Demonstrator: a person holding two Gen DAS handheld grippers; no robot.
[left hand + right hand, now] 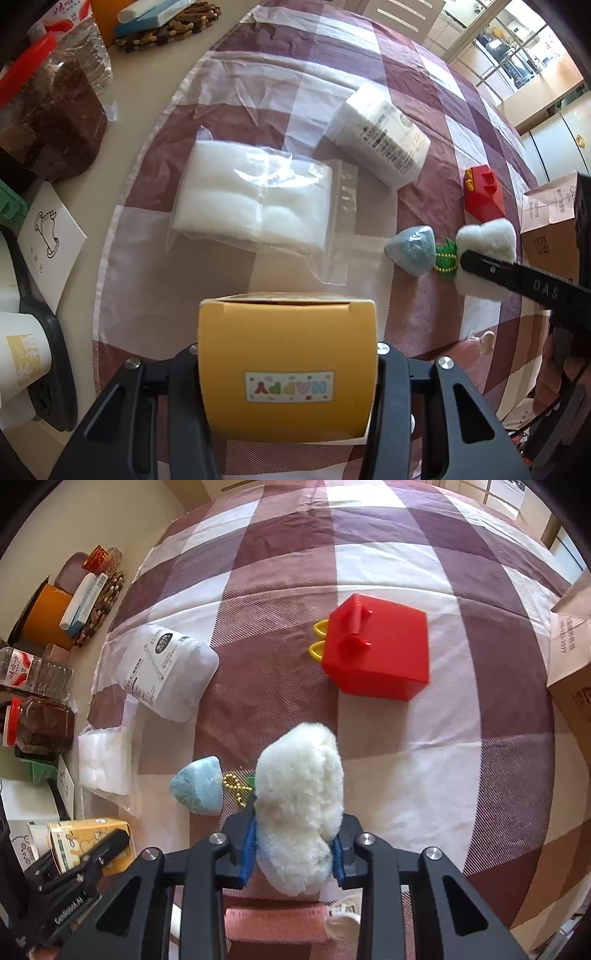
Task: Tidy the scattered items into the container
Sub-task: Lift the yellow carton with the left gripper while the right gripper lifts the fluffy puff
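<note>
Clutter along the table's edge, off the checked cloth

A jar (51,122) with a red lid and dark brown contents stands beside a clear plastic bottle (94,51). Behind them a wooden bead trivet (170,27) carries a blue-and-white box (159,13), next to an orange container (44,616). Nearer the edge lie a white card (48,236) with a line drawing, a paper cup (22,354) with gold print and a dark pan (48,354).

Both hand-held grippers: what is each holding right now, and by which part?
The left hand-held gripper clamps the yellow box across its two side walls. The right hand-held gripper pinches the white fluffy toy at its near end.
</note>
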